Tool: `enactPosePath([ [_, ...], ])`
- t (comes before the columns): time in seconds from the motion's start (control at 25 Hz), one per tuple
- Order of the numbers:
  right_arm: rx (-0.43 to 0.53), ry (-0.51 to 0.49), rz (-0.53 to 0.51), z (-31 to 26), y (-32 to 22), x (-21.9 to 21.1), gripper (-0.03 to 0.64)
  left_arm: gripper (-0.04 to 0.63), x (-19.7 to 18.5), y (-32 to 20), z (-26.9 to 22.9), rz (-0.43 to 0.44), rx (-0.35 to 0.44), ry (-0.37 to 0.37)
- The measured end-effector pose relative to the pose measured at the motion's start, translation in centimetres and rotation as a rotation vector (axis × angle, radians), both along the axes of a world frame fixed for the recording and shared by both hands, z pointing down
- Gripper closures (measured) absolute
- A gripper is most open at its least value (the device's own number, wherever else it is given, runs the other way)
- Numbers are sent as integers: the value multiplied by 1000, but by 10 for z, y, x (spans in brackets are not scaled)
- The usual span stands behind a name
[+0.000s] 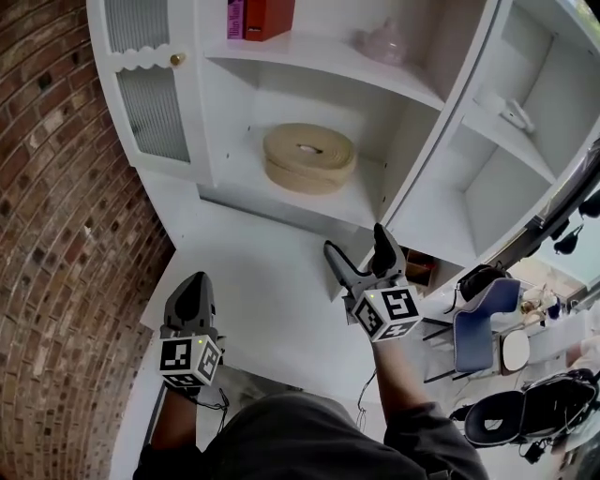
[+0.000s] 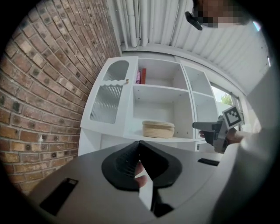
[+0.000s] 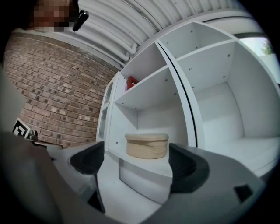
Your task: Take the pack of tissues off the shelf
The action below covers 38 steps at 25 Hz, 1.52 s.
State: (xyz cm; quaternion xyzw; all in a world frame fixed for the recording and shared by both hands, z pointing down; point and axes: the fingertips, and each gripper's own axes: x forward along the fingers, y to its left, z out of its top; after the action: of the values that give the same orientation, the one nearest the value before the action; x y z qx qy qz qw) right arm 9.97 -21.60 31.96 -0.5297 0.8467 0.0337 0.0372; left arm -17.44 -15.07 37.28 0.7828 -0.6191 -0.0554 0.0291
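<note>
While the right gripper [image 1: 356,240] is hovering low in front of the white shelf unit [image 1: 281,202], its jaws are standing spread wide with nothing between them. In its own view they are framing the round tan box [image 3: 147,145] on the lower shelf, well apart from it. Lower down, the left gripper [image 1: 194,284] is hanging over the white counter [image 1: 253,309], jaws pressed together, pinching nothing.

I am taking the pack of tissues [image 1: 381,42] to be the pale pinkish soft bundle lying on the upper shelf, right of the red and pink items [image 1: 258,17]; it is too small to be sure. It is sitting untouched, above and beyond both tools.

Risks, as I am reading them:
- The right gripper is pointing at the tan box's level, so a straight push is heading for the wrong thing.
- On the way up, the spread jaws are likely to be clipping the shelf edge between the two levels.
- The bundle is looking soft and slippery. A shallow pinch is risking wrapper only, letting it slide or drop.
- A sweep too far left is threatening to topple the red and pink items.
</note>
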Motion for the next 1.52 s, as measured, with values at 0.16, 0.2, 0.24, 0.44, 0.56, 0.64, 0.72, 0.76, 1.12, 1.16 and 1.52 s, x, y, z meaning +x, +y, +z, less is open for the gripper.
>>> enactPosePath([
  [0.16, -46, -1, -2, 3, -37, -3, 155, 592, 11, -15, 1, 16, -5, -1],
  [0.2, -51, 3, 1, 3, -44, -3, 155, 591, 12, -18, 2, 18, -7, 2],
  [0.24, -55, 8, 6, 1, -51, -3, 155, 592, 13, -21, 3, 19, -10, 4],
  [0.44, -90, 30, 35, -6, -81, -1, 166, 592, 13, -34, 11, 20, -25, 14],
  [0.56, -110, 53, 54, -8, -95, -3, 167, 592, 11, -40, 11, 20, -27, 22],
  [0.64, -134, 68, 68, -8, -104, -4, 169, 592, 9, -44, 11, 21, -25, 25],
  [0.72, -169, 85, 79, -6, -113, -5, 169, 591, 7, -46, 12, 22, -25, 31],
  [0.76, -186, 95, 85, -5, -118, -5, 169, 592, 6, -47, 12, 22, -26, 34],
  [1.12, -350, 221, 106, 13, -155, -6, 169, 592, -6, -51, 21, 19, -40, 62],
  [1.16, -367, 224, 103, 15, -160, -6, 169, 592, -7, -51, 22, 18, -41, 66],
  [1.52, -419, 249, -32, 24, -182, -19, 161, 592, -24, -52, 35, -12, -75, 70],
])
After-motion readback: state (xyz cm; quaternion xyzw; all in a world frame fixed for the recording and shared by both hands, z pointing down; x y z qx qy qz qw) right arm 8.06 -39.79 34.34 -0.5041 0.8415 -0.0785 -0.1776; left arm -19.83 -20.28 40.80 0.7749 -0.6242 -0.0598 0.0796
